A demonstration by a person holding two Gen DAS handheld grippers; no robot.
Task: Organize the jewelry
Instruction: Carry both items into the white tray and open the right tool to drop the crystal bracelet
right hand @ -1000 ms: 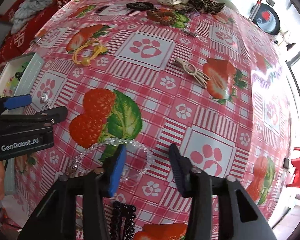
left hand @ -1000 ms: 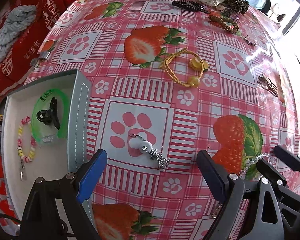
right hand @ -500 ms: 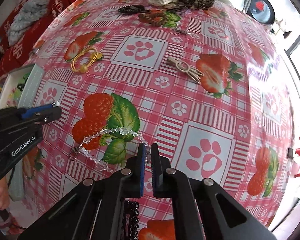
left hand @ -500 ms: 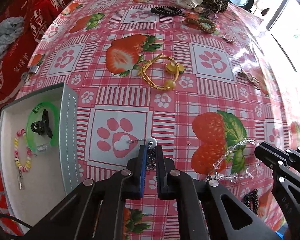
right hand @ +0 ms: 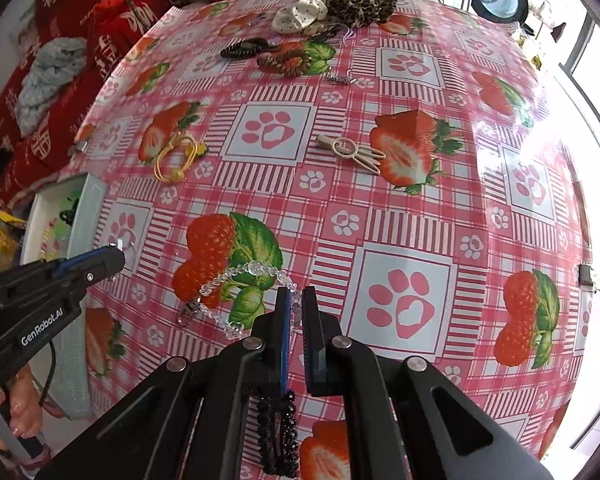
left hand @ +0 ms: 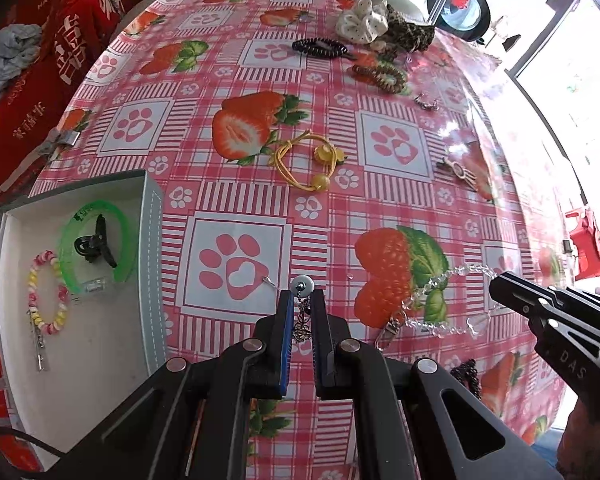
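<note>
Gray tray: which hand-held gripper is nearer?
Left. The left hand-held gripper is beside the gray tray, shut on the silver chain; the right hand-held gripper is farther off.

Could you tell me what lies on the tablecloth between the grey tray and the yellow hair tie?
Nothing: in the left wrist view, only bare patterned tablecloth lies between the grey tray and the yellow hair tie.

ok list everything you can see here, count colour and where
tablecloth: 1, pink strawberry print, covers table
tray: 1, grey-white, left edge
green bangle: 1, in tray
black claw clip: 1, inside bangle
bead bracelet: 1, pastel, in tray
yellow hair tie: 1, table centre
scrunchies: 2, white and leopard, far edge
coil ties: 2, black and brown, far side
beige clip: 1, right of centre
silver charm chain: 1, in left tongs
clear crystal bracelet: 1, in right tongs
</note>
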